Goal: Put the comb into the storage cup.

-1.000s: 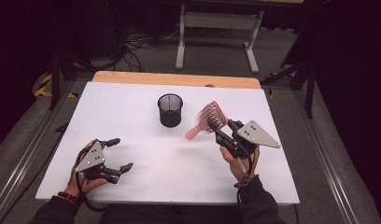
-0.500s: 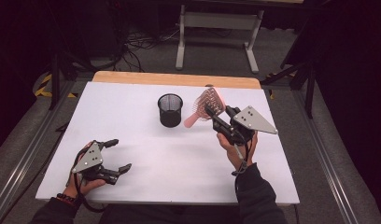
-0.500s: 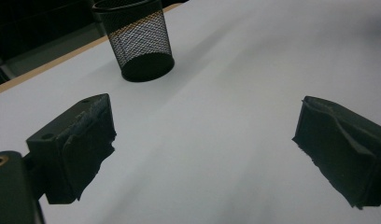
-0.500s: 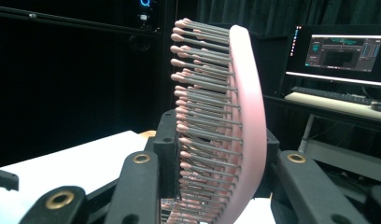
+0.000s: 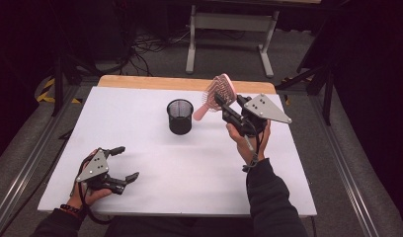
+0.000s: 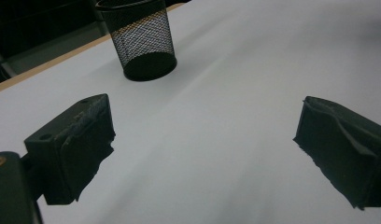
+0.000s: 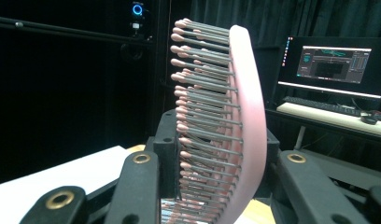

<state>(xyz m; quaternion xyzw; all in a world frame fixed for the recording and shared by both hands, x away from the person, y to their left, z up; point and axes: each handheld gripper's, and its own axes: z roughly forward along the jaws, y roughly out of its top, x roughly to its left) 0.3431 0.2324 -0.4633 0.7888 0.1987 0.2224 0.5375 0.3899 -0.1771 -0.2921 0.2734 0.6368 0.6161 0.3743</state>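
Up and forward goes my right gripper (image 5: 220, 101) since a second ago, carrying the pink hairbrush (image 5: 217, 94) from beside the mesh cup (image 5: 180, 116) to above and just right of its rim, handle end angled down toward the cup. In the right gripper view the jaws are clamped across the brush head (image 7: 226, 121), bristles to one side, smooth back to the other. I judge it light and stiff, but the bristles give and the curved back is slick plastic, so it may twist; the handle neck would be a firmer hold. My left gripper (image 5: 125, 163) rests low on the white table (image 5: 199, 168), jaws spread wide, nothing between them. The cup looks light and unsteadied; a nudge from the handle could tip it.
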